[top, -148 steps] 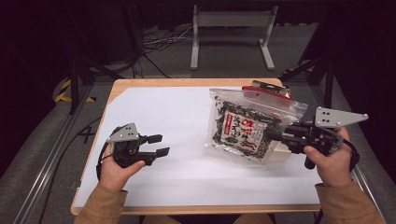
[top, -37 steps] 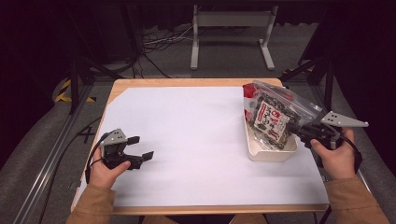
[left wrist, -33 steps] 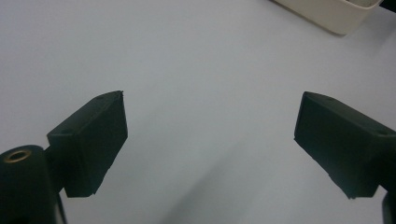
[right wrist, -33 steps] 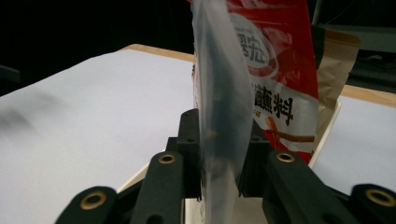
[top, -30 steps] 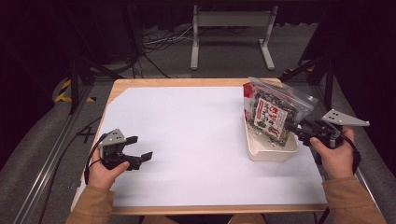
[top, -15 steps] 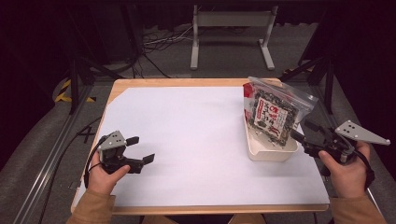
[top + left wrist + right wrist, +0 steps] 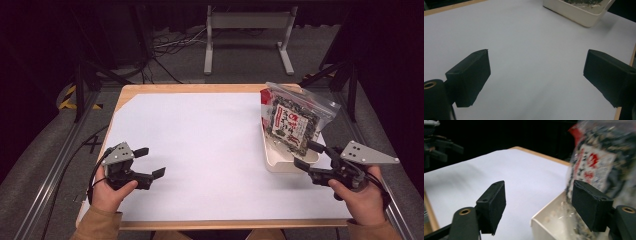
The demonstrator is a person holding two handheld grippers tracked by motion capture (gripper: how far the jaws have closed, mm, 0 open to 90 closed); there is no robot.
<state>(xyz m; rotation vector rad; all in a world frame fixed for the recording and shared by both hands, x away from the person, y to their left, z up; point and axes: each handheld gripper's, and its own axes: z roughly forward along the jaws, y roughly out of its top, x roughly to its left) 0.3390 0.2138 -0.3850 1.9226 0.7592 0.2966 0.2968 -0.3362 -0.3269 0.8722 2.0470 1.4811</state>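
Note:
A clear zip bag of dark snack mix with a red-and-white label (image 7: 292, 120) stands tilted in a white tray (image 7: 277, 161) at the table's right side. My right gripper (image 7: 306, 155) hovers just off the tray's near right corner. Its jaws have just been opening and now stand open, apart from the bag. In the right gripper view the bag (image 7: 596, 162) rises behind the right jaw and the tray's corner (image 7: 546, 220) lies low between the jaws of the right gripper (image 7: 539, 202). My left gripper (image 7: 151, 161) is open over the paper at the near left, with nothing between its jaws (image 7: 536, 67).
White paper (image 7: 200, 145) covers the wooden table (image 7: 165, 89). The tray's wall (image 7: 576, 13) sits at the far edge of the left gripper view. A metal stand (image 7: 247, 35) and cables lie on the floor beyond the table.
The right gripper has let go of the bag and drawn back toward the person, its jaws widening. The bag stays leaning in the tray. The left gripper has barely shifted.

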